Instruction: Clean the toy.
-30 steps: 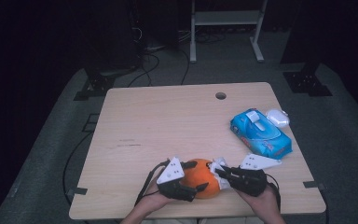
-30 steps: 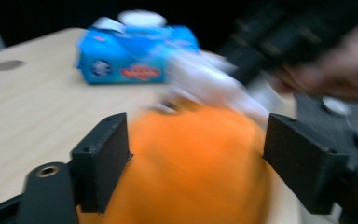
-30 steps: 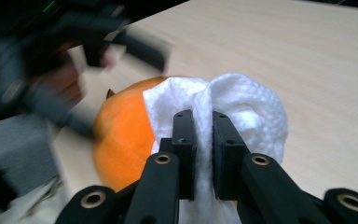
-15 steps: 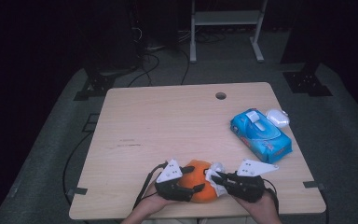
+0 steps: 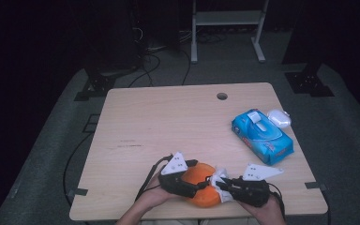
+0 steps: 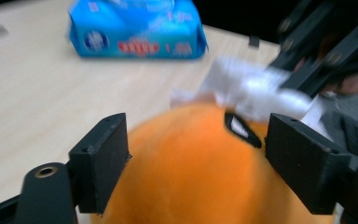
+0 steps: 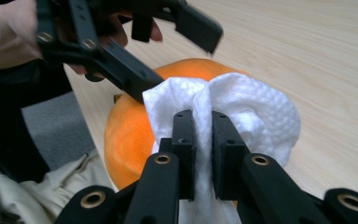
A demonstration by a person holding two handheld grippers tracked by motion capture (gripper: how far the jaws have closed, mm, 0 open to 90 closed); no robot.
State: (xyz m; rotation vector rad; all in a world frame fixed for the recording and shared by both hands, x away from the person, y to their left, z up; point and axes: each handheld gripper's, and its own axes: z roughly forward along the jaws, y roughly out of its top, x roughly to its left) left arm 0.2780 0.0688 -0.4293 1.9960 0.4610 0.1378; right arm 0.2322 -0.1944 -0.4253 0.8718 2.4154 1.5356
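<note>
I have the orange ball [image 5: 201, 183] at the near edge of the tabletop [image 5: 168, 122]. Left of it my left gripper [image 6: 196, 154] straddles it, jaws spread and just opening, pads not clearly pressing. Right of the ball my right gripper [image 7: 202, 140] is pinching a white wipe [image 7: 242, 100] against it. If I rub hard, the loose ball could roll off the edge. I count one ball, one wipe, one blue wipe pack [image 5: 261, 136] far right of the ball
</note>
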